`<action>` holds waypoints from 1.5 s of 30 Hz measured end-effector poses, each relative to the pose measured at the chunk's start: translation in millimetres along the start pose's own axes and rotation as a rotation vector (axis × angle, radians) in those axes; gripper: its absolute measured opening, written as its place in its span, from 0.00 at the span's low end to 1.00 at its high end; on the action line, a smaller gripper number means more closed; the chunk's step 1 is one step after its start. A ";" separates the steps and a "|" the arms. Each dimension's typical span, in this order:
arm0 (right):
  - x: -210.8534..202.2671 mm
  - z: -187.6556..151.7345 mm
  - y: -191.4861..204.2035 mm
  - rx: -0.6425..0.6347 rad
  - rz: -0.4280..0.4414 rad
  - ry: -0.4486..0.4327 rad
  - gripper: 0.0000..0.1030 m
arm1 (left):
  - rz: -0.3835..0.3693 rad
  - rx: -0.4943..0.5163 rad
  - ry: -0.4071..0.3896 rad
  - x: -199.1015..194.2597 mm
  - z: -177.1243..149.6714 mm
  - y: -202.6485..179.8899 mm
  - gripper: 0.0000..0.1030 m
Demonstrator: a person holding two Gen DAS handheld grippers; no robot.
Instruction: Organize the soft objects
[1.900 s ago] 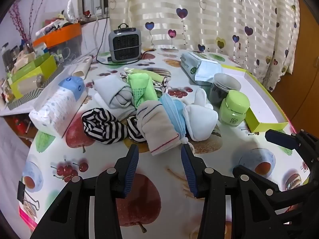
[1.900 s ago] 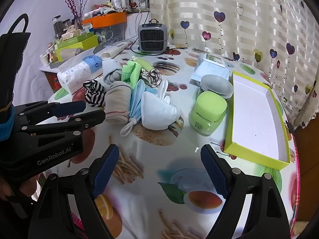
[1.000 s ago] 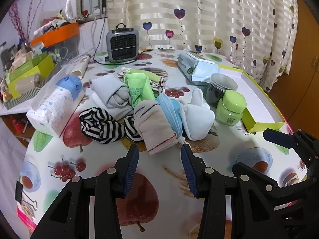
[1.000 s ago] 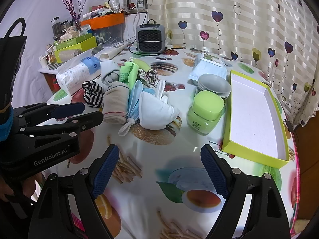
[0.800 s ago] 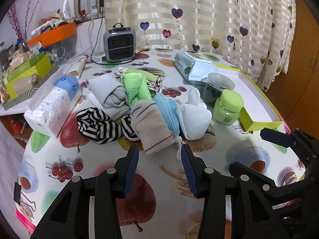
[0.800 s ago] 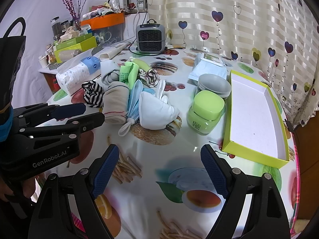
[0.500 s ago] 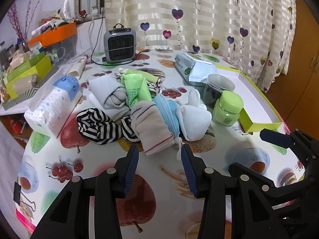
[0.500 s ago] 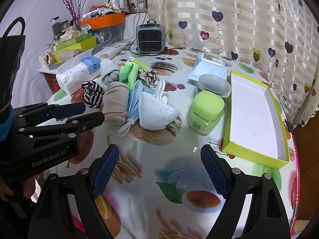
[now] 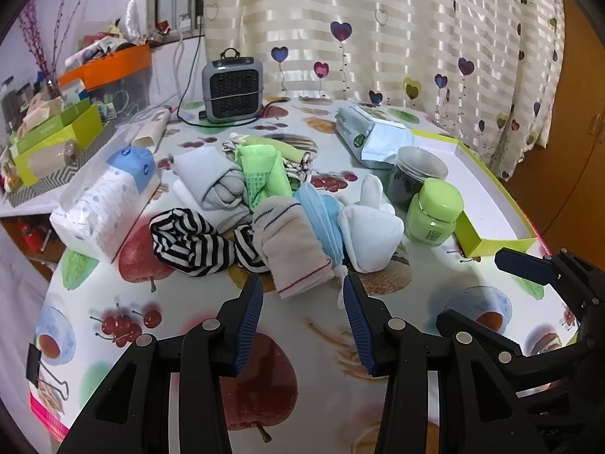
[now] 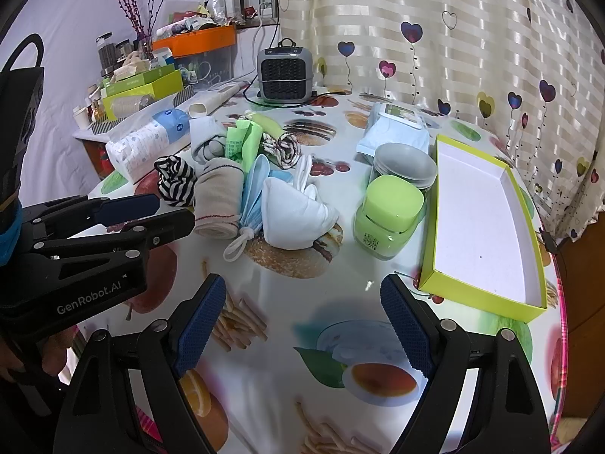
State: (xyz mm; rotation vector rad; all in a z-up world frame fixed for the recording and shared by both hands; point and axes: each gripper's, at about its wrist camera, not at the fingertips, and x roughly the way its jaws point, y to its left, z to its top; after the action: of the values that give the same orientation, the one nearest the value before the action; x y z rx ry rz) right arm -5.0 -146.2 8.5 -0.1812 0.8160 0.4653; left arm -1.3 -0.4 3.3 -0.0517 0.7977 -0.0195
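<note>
Striped, beige, blue and white soft things lie heaped mid-table (a green jar stands just right of them). Both grippers hover near the front edge, empty: left gripper jaws partly open, right gripper jaws wide. Yellow-green tray sits far right.

Left gripper and right gripper side by side, both angled downward toward the far side. Jaws of each parted, nothing between them; the right gripper's gap is the wider.
</note>
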 end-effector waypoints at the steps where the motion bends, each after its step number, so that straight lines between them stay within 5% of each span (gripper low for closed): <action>1: -0.1 0.1 0.0 0.000 0.000 0.000 0.82 | 0.002 -0.001 0.001 0.2 0.0 0.1 0.42; 45: 14.8 8.6 -1.2 0.008 -0.012 0.008 0.82 | -0.041 0.000 -0.006 9.2 -0.8 4.4 0.42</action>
State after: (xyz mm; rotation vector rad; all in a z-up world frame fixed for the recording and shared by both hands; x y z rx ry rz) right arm 9.9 -139.6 3.4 -0.1807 0.8239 0.4501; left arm 4.6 3.6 -4.1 -0.0681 0.7903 -0.0584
